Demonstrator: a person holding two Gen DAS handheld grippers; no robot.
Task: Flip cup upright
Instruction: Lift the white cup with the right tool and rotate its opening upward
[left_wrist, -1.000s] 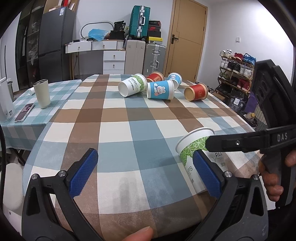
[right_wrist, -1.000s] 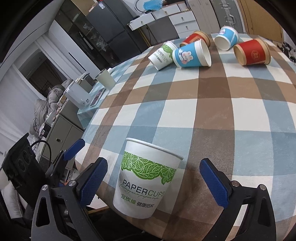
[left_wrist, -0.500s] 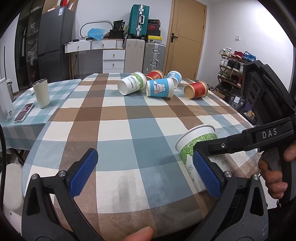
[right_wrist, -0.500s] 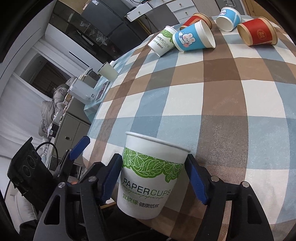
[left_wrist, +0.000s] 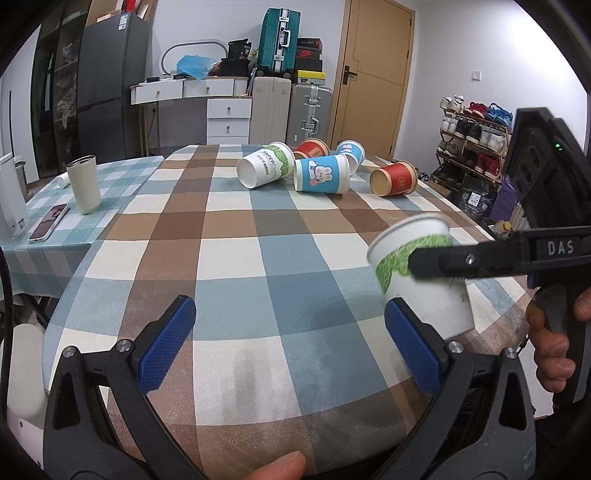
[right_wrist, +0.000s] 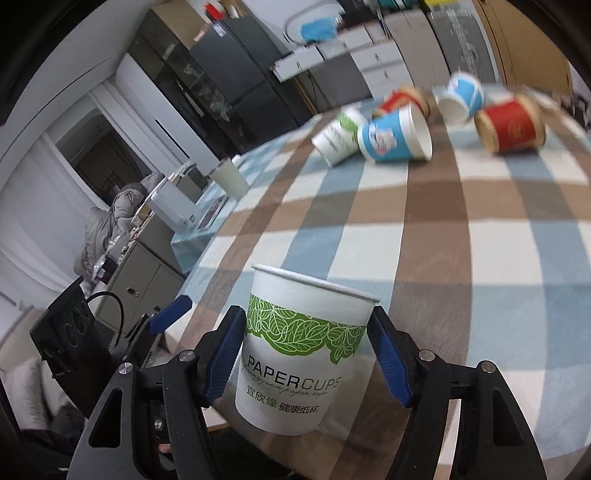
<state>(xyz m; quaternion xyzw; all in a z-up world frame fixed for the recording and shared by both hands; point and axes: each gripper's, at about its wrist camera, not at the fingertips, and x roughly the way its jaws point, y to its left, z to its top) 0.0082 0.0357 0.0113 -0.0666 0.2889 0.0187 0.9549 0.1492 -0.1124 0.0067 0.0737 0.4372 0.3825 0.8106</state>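
the right gripper (right_wrist: 306, 354) is clenching the cup (right_wrist: 299, 354) at mid-wall; thin paper looks light and crushable, so gentle pressure below the rim suits. left gripper (left_wrist: 290, 343) is gaping, empty.

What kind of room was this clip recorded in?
Most likely a lived-in home, a dining or multipurpose room. A table with a checked tablecloth stands near a dark fridge, stacked suitcases lean by an interior door, and a shoe rack lines the wall.
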